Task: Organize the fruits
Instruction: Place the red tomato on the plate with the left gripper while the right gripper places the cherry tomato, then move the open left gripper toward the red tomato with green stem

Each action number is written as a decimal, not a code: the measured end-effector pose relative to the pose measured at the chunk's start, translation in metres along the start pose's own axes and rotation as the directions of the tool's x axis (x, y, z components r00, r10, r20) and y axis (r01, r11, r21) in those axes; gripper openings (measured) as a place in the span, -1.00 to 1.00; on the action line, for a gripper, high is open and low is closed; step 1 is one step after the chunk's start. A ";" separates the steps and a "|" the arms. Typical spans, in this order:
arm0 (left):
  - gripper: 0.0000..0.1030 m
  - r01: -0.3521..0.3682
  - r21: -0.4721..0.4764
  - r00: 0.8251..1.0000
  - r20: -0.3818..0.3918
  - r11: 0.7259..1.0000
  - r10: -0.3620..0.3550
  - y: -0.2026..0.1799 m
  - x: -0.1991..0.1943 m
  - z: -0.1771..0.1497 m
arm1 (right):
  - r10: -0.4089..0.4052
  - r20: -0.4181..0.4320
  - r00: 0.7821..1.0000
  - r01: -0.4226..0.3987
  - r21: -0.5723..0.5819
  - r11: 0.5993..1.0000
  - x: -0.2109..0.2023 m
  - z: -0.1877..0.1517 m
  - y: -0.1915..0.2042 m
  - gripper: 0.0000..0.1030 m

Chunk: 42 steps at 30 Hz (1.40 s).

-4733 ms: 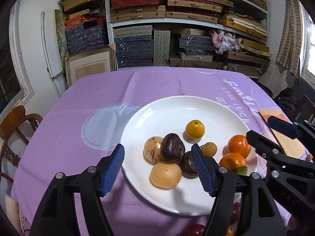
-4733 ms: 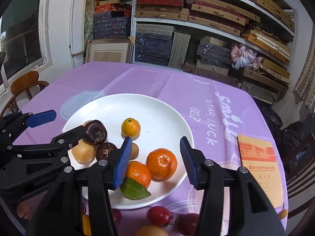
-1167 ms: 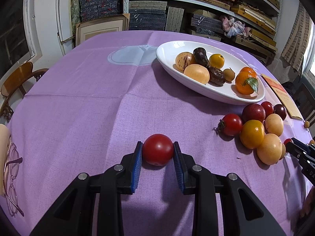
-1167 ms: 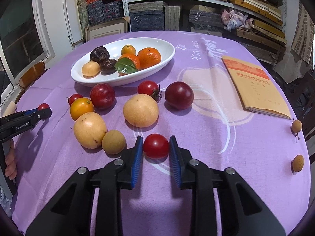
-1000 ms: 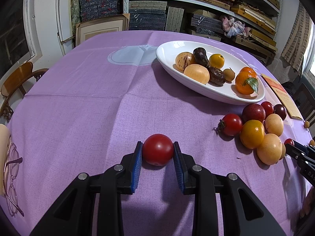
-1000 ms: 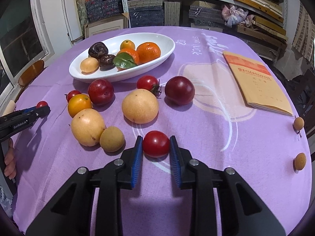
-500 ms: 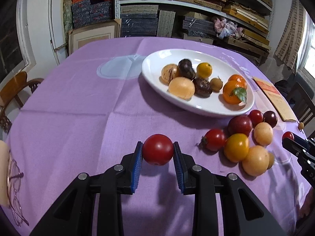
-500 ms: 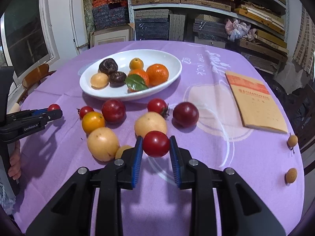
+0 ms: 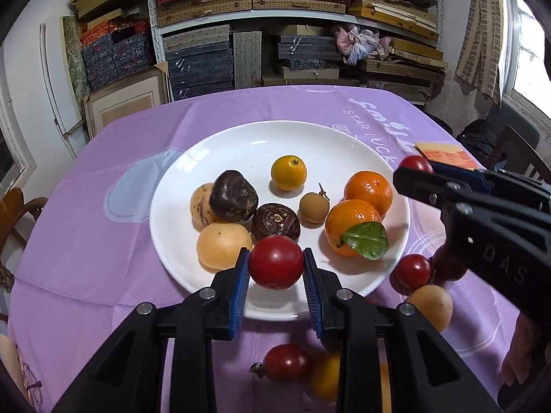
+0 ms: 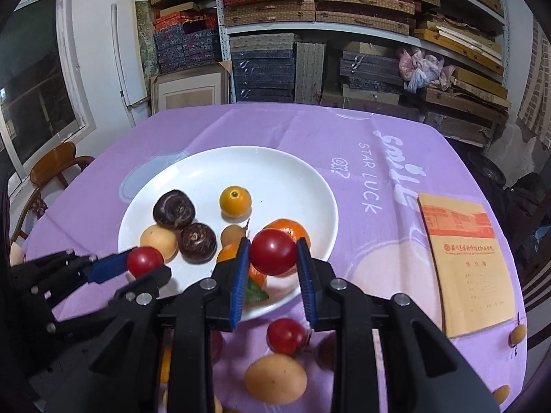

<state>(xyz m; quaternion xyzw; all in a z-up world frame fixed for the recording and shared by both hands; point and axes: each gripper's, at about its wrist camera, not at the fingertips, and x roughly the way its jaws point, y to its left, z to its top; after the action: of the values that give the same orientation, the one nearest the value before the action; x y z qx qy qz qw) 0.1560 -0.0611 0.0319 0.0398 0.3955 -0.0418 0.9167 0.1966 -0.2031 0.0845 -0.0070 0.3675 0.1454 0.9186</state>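
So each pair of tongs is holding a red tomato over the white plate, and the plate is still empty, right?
Not empty. The left wrist view shows the white plate already holding oranges, dark fruits and pale round ones. Left tongs and right tongs do each hold a red tomato.

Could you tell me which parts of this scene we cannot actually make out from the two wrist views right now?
- Left wrist view: fruit on the cloth behind the left gripper, including a yellow fruit, is blurred and partly hidden.
- Right wrist view: the right gripper and its red tomato cover most of the oranges on the white plate.
- Right wrist view: the small print on the tan booklet is too small to read.
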 end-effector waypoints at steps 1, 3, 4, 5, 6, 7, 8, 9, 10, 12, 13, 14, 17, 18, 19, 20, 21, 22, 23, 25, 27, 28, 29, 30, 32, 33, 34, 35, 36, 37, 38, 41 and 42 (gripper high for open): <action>-0.40 0.000 -0.004 1.000 -0.002 1.000 0.000 0.000 0.004 0.001 | -0.002 -0.006 1.000 0.002 0.001 1.000 0.008 0.006 0.000 -0.49; -0.40 0.001 -0.009 1.000 -0.012 1.000 -0.001 0.001 0.012 0.003 | -0.016 -0.018 1.000 0.016 -0.011 1.000 0.023 0.014 0.004 -0.49; -0.39 0.000 -0.010 1.000 -0.016 1.000 0.000 0.002 0.016 0.003 | -0.018 -0.027 0.999 0.017 -0.016 1.000 0.031 0.018 0.005 -0.49; -0.39 -0.004 -0.010 1.000 -0.019 1.000 0.004 0.002 0.020 0.004 | -0.017 -0.037 0.999 0.017 -0.017 1.000 0.038 0.021 0.005 -0.49; -0.39 -0.008 -0.009 1.000 -0.018 1.000 0.008 0.002 0.022 0.005 | -0.018 -0.048 0.999 0.017 -0.019 1.000 0.046 0.023 0.006 -0.48; -0.39 -0.012 -0.006 1.000 -0.016 1.000 0.012 0.002 0.023 0.005 | -0.022 -0.055 0.998 0.020 -0.023 1.000 0.052 0.025 0.007 -0.48; -0.39 -0.018 -0.001 1.000 -0.015 1.000 0.018 0.002 0.025 0.005 | -0.025 -0.056 0.998 0.024 -0.025 0.999 0.056 0.025 0.006 -0.41; -0.39 -0.016 -0.001 1.000 -0.014 1.000 0.016 0.002 0.026 0.005 | -0.034 -0.055 0.998 0.033 -0.024 0.999 0.058 0.025 0.005 -0.26; -0.39 -0.014 -0.003 1.000 -0.013 1.000 0.014 0.003 0.025 0.005 | -0.040 -0.047 0.998 0.039 -0.021 0.999 0.058 0.024 0.004 -0.19; -0.35 -0.005 -0.007 1.000 -0.010 1.000 0.005 0.005 0.025 0.005 | -0.039 -0.031 0.999 0.039 -0.009 0.999 0.052 0.020 0.000 -0.12; -0.30 0.003 -0.010 1.000 -0.006 1.000 -0.003 0.005 0.024 0.005 | -0.035 -0.022 0.999 0.035 0.001 0.999 0.047 0.019 -0.003 -0.10; -0.15 0.013 -0.015 1.000 -0.001 1.000 -0.013 0.007 0.022 0.004 | -0.034 -0.012 0.999 0.034 0.008 0.999 0.040 0.015 -0.007 -0.03; 0.35 -0.027 -0.022 0.999 0.043 0.999 0.028 0.011 0.009 0.001 | -0.045 0.036 0.998 0.044 0.024 0.999 0.011 0.000 -0.016 0.24; 0.38 -0.038 -0.023 0.998 0.059 0.999 0.039 0.013 0.003 0.000 | -0.053 0.054 0.997 0.051 0.027 0.998 -0.001 -0.007 -0.019 0.34; 0.42 -0.036 -0.028 0.997 0.066 0.999 0.037 0.017 -0.003 -0.002 | -0.060 0.069 0.996 0.058 0.031 0.998 -0.012 -0.015 -0.021 0.40; 0.44 -0.020 -0.042 0.998 0.066 0.999 0.023 0.022 -0.009 -0.004 | -0.066 0.080 0.995 0.063 0.034 0.997 -0.022 -0.024 -0.022 0.54; 0.48 -0.002 -0.062 0.998 0.066 0.998 0.006 0.028 -0.014 -0.006 | -0.072 0.090 0.993 0.069 0.038 0.997 -0.032 -0.033 -0.025 0.65; 0.54 0.018 -0.085 0.998 0.067 0.996 -0.012 0.034 -0.019 -0.009 | -0.079 0.095 0.992 0.075 0.041 0.996 -0.040 -0.041 -0.026 0.68; 0.64 0.036 -0.112 0.997 0.075 0.993 -0.028 0.041 -0.026 -0.014 | -0.082 0.098 0.992 0.078 0.042 0.996 -0.047 -0.049 -0.027 0.70; 0.73 0.064 -0.146 0.994 0.098 0.987 -0.050 0.052 -0.038 -0.025 | -0.096 0.106 0.990 0.093 0.036 0.995 -0.059 -0.067 -0.026 0.74; 0.81 0.065 -0.155 0.994 0.102 0.986 -0.049 0.057 -0.048 -0.038 | -0.107 0.118 0.987 0.104 0.031 0.994 -0.069 -0.086 -0.022 0.88; 0.81 0.061 -0.150 0.994 0.099 0.987 -0.046 0.058 -0.052 -0.045 | -0.110 0.121 0.986 0.108 0.024 0.994 -0.072 -0.095 -0.020 0.89; 0.81 0.057 -0.141 0.994 0.097 0.988 -0.043 0.058 -0.054 -0.052 | -0.115 0.121 0.986 0.114 0.019 0.993 -0.074 -0.103 -0.017 0.90; 0.81 0.054 -0.131 0.994 0.098 0.990 -0.041 0.057 -0.057 -0.059 | -0.120 0.120 0.986 0.119 0.012 0.993 -0.077 -0.110 -0.014 0.90; 0.81 0.027 -0.098 0.995 0.099 0.995 -0.017 0.052 -0.058 -0.071 | -0.120 0.125 0.985 0.122 -0.002 0.993 -0.083 -0.119 -0.010 0.90; 0.81 0.004 -0.085 0.995 0.097 0.996 0.005 0.049 -0.058 -0.074 | -0.118 0.135 0.984 0.120 -0.005 0.993 -0.087 -0.122 -0.009 0.91; 0.81 -0.023 -0.076 0.995 0.093 0.997 0.030 0.047 -0.056 -0.076 | -0.116 0.145 0.983 0.118 -0.003 0.993 -0.091 -0.124 -0.009 0.92; 0.81 -0.037 -0.076 0.995 0.088 0.996 0.043 0.047 -0.054 -0.078 | -0.111 0.152 0.982 0.113 0.000 0.994 -0.093 -0.126 -0.009 0.92; 0.81 -0.041 -0.080 0.995 0.083 0.996 0.048 0.048 -0.052 -0.078 | -0.104 0.153 0.983 0.104 0.005 0.995 -0.094 -0.128 -0.011 0.92; 0.81 -0.043 -0.087 0.996 0.076 0.995 0.049 0.049 -0.049 -0.075 | -0.103 0.151 0.983 0.102 0.012 0.995 -0.095 -0.130 -0.012 0.92; 0.81 -0.041 -0.091 0.996 0.072 0.995 0.048 0.050 -0.047 -0.074 | -0.103 0.144 0.984 0.102 0.020 0.995 -0.094 -0.130 -0.015 0.92; 0.81 -0.018 -0.078 0.998 0.065 0.997 0.024 0.044 -0.043 -0.068 | -0.098 0.123 0.987 0.093 0.043 0.995 -0.091 -0.130 -0.020 0.92; 0.81 -0.013 -0.061 0.998 0.065 0.998 0.017 0.039 -0.041 -0.065 | -0.094 0.120 0.988 0.089 0.048 0.995 -0.091 -0.129 -0.022 0.92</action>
<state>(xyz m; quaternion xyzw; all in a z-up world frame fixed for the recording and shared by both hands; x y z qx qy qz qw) 0.0851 -0.0136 0.0187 0.0136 0.3660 -0.0244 0.9302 0.0530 -0.2632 0.0495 0.0047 0.3130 0.0955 0.9449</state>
